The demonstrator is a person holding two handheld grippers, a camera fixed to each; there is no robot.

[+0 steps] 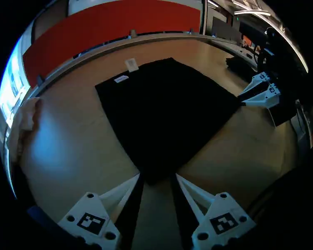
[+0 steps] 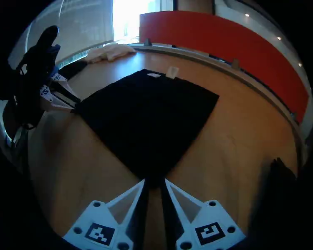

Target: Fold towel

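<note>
Wood worktop [image 1: 73, 158], black towel [image 1: 165, 112] flat in middle. My left gripper [image 1: 157, 180] straddles one corner, jaws parted; right gripper [image 2: 155, 181] at next corner, can't tell if clenched. Prob. placed to lift that edge & fold.

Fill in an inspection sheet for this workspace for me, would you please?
Surface: wooden table, level.
Job's things: black towel spread flat, not yet folded.
Clutter: cream cloth at the far edge; small white card beside the towel.
Grippers: left gripper open around one towel corner; right gripper open around the neighbouring corner.
Cables: nothing seen.
Surroundings: red panel behind the table; bright window.
</note>
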